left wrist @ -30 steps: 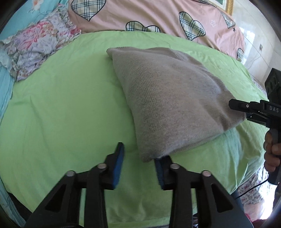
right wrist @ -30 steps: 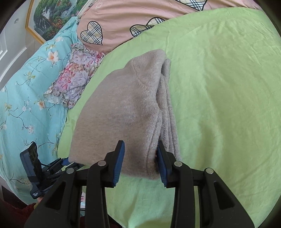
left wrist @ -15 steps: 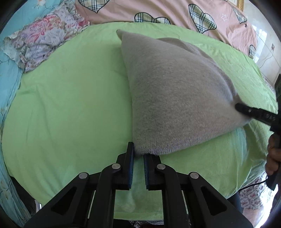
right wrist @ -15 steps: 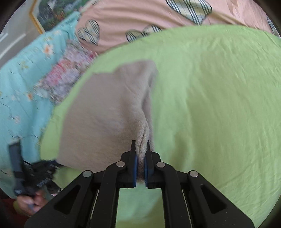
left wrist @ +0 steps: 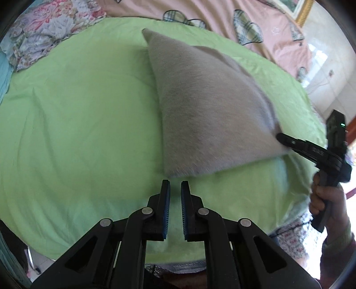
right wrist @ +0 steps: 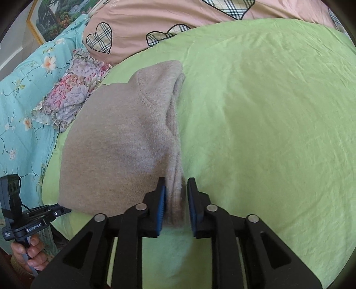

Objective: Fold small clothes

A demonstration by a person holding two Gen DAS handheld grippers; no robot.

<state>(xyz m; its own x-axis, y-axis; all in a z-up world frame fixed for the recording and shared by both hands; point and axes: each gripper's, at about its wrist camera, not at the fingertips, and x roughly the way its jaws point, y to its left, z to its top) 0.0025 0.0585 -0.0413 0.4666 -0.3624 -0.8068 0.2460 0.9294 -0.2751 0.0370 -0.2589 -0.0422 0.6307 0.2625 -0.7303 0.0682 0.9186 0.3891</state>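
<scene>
A folded beige-grey knit garment [left wrist: 207, 115] lies on the green bedsheet [left wrist: 77, 124]; it also shows in the right wrist view [right wrist: 120, 144]. My left gripper [left wrist: 175, 189] sits just short of the garment's near corner, jaws a narrow gap apart, nothing between them. My right gripper [right wrist: 176, 186] has its jaws part open around the garment's near right edge; the cloth lies between the pads, which no longer press it. The right gripper also shows at the garment's right corner in the left wrist view [left wrist: 280, 136].
A pink duvet with plaid hearts [right wrist: 178, 20] lies at the head of the bed. A floral pillow [right wrist: 71, 97] and a turquoise floral quilt [right wrist: 20, 89] lie to the left. The bed's near edge runs just below both grippers.
Both grippers closed on the garment's near corners half a second ago. Now the right jaws have parted and the left gripper has pulled back off the cloth; the garment lies flat.
</scene>
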